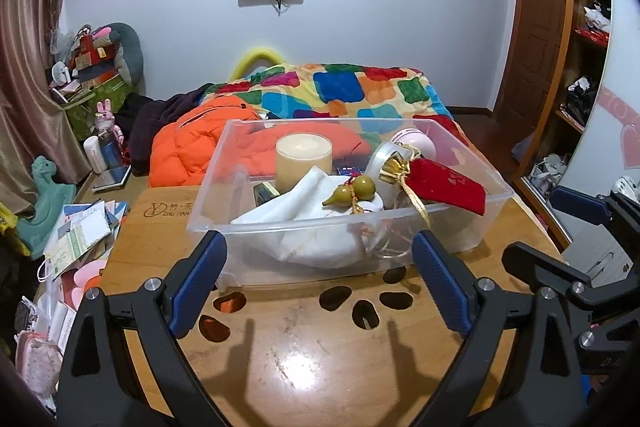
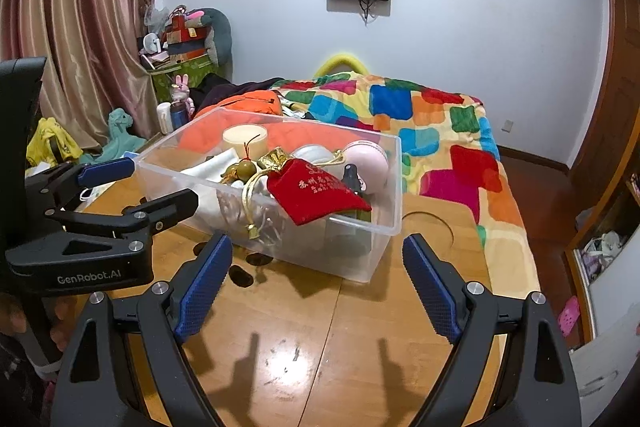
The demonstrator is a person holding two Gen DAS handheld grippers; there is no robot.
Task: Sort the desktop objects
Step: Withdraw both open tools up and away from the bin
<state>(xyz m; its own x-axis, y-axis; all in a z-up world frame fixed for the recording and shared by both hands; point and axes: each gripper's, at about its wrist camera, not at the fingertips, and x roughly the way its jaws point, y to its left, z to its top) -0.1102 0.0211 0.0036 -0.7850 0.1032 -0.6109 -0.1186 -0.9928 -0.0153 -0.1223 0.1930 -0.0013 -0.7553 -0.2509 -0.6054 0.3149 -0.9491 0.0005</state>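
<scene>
The clear plastic bin (image 1: 496, 195) is sitting at the far edge of the wooden table (image 1: 320, 355), already holding what looks like every desktop object: a cream candle (image 1: 303, 159), a white cloth (image 1: 320, 203), a small gourd charm (image 1: 352, 189), a pink ball (image 2: 370, 163), and a red pouch (image 1: 448, 185) that is leaning up over the right part of the near wall. The tabletop in front of it is lying bare apart from its paw-shaped cutouts. The left gripper (image 1: 320, 267) is hovering just short of the bin with its blue pads spread wide and nothing between them; the right gripper (image 2: 318, 267) is hanging beside it, equally spread and empty. The sorting seems near done; if anything is needing attention, it is the pouch. Nudging it down gently, without catching its gold cord, should be seating it inside.
</scene>
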